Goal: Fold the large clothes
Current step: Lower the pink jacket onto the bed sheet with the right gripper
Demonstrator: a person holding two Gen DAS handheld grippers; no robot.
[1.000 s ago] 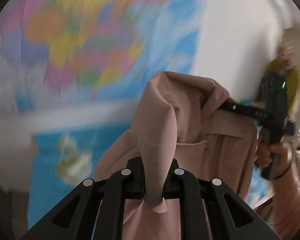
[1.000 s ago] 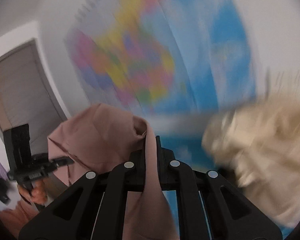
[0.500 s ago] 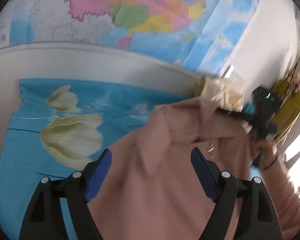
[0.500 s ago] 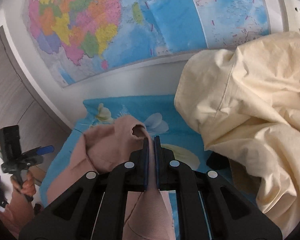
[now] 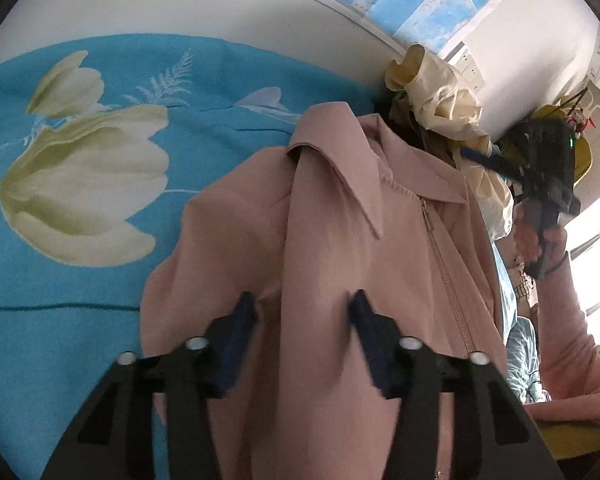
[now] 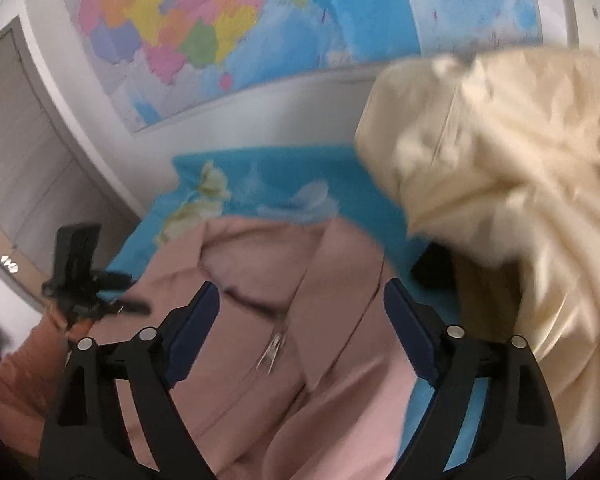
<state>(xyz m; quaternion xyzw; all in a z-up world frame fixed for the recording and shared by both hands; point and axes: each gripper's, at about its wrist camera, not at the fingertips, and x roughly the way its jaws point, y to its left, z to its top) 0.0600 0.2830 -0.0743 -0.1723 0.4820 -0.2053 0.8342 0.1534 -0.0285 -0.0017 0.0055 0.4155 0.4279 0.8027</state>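
Already my right gripper (image 6: 302, 320) is opening, released above the dusty-pink zip-front collared jacket (image 5: 340, 240). Closing but unclenched, my left gripper (image 5: 302, 336) straddles a raised fold; pinching it could drag the jacket crooked across the blue flowered bedsheet (image 5: 80, 240).

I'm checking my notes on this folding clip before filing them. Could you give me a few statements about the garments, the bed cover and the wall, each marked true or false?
1. The pink zip-up jacket lies on a blue floral bedsheet. True.
2. The jacket's collar is zipped shut up to the top. False: the collar lies spread open above the zipper.
3. A cream garment is heaped beside the jacket. True.
4. The wall behind the bed is bare. False: a coloured map hangs there.
5. The right gripper is clamped on the cream garment. False: its jaws are opening, over pink fabric.
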